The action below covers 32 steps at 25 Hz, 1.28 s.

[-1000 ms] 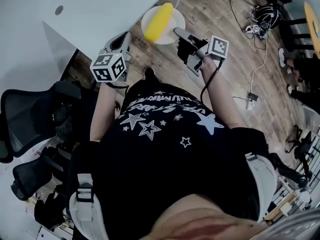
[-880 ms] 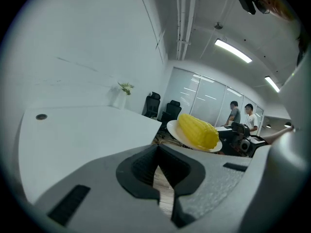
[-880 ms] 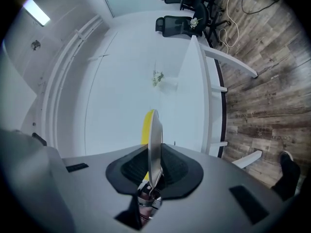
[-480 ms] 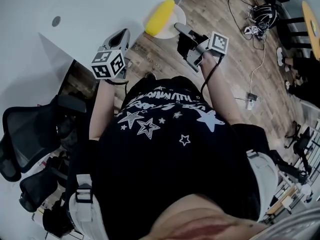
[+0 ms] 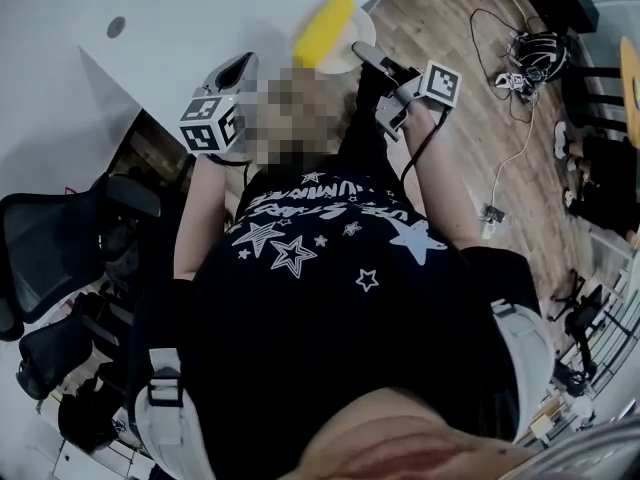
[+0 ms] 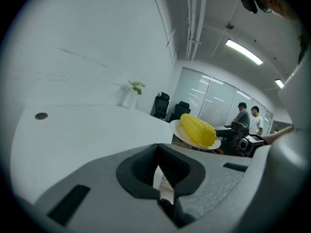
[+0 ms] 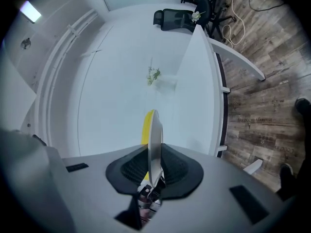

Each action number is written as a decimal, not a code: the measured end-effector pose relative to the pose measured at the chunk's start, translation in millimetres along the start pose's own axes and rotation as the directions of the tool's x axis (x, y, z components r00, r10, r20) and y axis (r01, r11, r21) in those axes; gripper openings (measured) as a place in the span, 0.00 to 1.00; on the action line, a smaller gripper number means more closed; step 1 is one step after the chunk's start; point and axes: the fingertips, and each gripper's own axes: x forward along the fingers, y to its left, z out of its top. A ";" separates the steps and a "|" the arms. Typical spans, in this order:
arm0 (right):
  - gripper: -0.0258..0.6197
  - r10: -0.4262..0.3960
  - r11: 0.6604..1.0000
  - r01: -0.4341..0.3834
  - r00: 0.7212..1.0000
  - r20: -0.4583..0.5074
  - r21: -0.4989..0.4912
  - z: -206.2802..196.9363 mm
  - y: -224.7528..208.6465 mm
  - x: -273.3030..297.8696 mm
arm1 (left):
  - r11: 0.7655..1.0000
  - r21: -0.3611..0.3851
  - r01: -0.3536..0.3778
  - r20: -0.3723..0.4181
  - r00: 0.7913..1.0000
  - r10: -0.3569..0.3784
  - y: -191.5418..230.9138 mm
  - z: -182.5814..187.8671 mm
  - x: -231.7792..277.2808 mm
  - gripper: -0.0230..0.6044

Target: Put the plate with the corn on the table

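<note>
A yellow corn cob (image 5: 322, 28) lies on a small white plate (image 5: 351, 42), which hangs over the edge of the white table (image 5: 200, 13). My right gripper (image 5: 358, 54) is shut on the plate's near rim. In the right gripper view the plate (image 7: 155, 140) stands edge-on between the jaws, with the corn (image 7: 145, 127) behind it. My left gripper (image 5: 240, 68) hovers left of the plate over the table's edge, shut with nothing in it. From the left gripper view the corn (image 6: 198, 129) and plate (image 6: 178, 128) show just above the table (image 6: 73, 135), ahead and to the right.
Black office chairs (image 5: 50, 238) stand at the left below the table. Cables and gear (image 5: 525, 53) lie on the wooden floor at the right. A small potted plant (image 6: 131, 96) stands far back on the table, and people (image 6: 245, 118) stand in the background. A round grommet (image 5: 115, 28) sits in the tabletop.
The right gripper has carried the plate with the corn from over the floor toward the table, and it now hangs over the table's edge. The left gripper has barely moved.
</note>
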 end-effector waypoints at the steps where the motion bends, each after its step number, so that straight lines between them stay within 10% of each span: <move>1: 0.13 0.001 1.000 -0.001 1.000 -0.022 0.000 6.1 -1.7 4.3 | 1.000 -0.007 -0.021 0.004 1.000 0.021 2.0 1.9 3.8 0.04; 14: 0.13 0.028 0.997 -0.051 0.935 -0.353 -0.056 84.9 -11.8 53.1 | 0.958 -0.104 -0.267 0.052 0.961 0.273 -7.5 24.1 45.3 0.04; 32: 0.12 0.006 0.998 -0.048 0.730 -0.683 -0.042 159.8 -82.0 142.3 | 0.816 -0.256 -0.519 0.007 0.843 0.538 34.7 37.6 125.0 0.04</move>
